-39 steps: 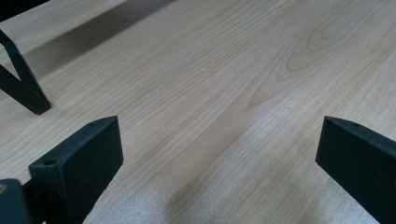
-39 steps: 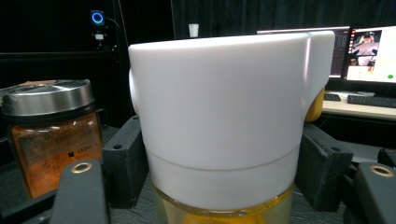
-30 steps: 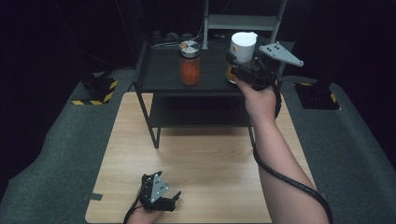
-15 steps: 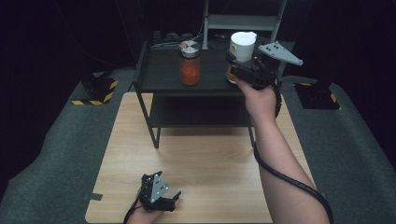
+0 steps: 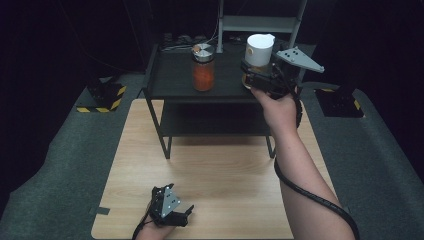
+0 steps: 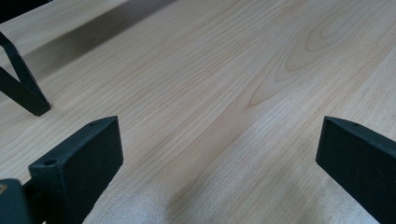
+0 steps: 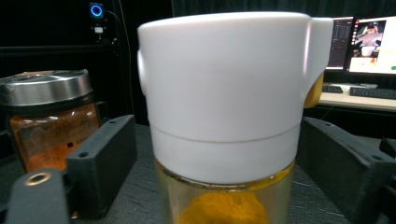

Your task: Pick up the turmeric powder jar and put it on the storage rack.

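Left gripper: low on wooden table, near front edge; jaws wide apart, nothing between.
Orange jar: metal lid, upright on black shelf.
White-capped jar: upright on shelf, right of orange jar.
Right gripper: jaws just opened, flanking the white-capped jar without pressing it.

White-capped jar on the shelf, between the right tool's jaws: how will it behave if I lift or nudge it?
The white-capped jar looks rigid; its clear body may be glass, so possibly fragile and slick. The big cap above a narrower body suggests top-heaviness: it may tip if nudged high. The right tool has just opened around it.
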`<act>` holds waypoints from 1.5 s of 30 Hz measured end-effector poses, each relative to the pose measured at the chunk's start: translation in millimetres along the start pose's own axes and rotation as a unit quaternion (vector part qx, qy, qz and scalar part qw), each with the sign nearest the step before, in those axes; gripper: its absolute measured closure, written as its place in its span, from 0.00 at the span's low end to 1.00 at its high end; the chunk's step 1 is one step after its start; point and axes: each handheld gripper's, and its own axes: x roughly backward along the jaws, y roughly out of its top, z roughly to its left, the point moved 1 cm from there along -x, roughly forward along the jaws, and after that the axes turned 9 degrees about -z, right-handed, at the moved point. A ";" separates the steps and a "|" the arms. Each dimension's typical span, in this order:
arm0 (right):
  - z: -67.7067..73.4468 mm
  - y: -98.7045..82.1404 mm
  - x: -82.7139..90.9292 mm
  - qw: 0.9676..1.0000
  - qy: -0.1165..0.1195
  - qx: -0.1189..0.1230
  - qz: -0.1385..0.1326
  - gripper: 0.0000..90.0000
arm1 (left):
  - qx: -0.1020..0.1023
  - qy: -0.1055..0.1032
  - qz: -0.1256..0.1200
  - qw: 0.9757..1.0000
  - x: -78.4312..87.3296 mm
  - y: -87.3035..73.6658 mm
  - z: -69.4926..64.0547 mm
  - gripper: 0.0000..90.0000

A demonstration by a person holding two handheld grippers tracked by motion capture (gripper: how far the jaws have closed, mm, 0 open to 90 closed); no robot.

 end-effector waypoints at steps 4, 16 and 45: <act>4.9 2.4 3.4 1.000 -0.003 0.005 0.002 0.04 | -0.001 0.000 0.001 1.000 -0.1 0.2 -0.2 0.01; 12.6 7.1 19.6 1.000 0.010 0.013 0.001 0.00 | -0.003 0.001 0.001 1.000 0.0 0.2 -0.8 0.01; 17.7 -8.0 67.2 0.999 0.033 0.035 -0.013 0.00 | -0.003 0.005 0.004 1.000 -0.8 1.1 -2.6 0.01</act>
